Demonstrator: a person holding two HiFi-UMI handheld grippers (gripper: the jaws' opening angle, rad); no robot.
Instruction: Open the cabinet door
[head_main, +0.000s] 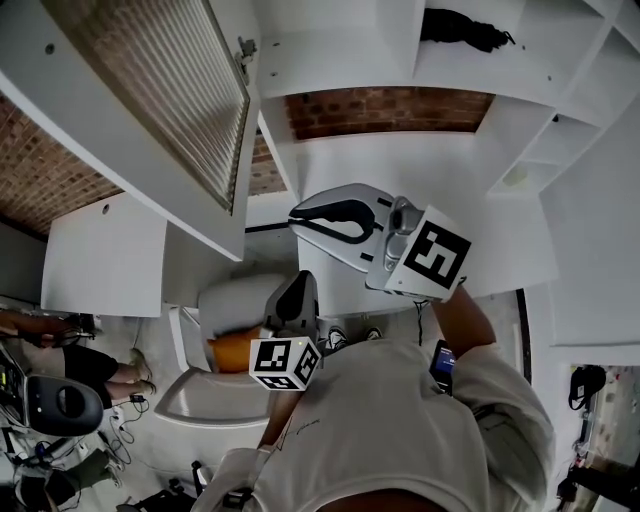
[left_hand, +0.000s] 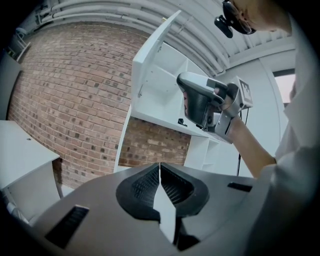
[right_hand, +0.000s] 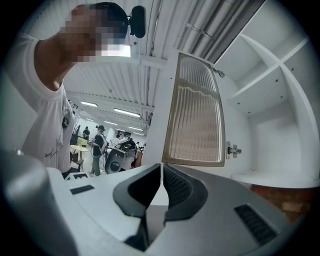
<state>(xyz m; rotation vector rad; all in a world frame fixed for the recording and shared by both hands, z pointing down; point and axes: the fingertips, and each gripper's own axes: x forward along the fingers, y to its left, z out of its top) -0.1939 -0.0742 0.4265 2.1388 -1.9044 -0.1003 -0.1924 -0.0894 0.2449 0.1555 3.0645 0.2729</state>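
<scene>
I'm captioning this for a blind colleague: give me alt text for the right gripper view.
A white cabinet door with a ribbed panel stands open on its hinge beside white shelves. In front, the right gripper is shut and empty; a person in a white shirt is at left.

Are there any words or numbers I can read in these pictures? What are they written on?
No word, number or sign here can be read.
White shirt: a small line of script print, too small and blurred to read.
Upper marker cube and lower marker cube: only black-and-white square patterns, no letters.
</scene>
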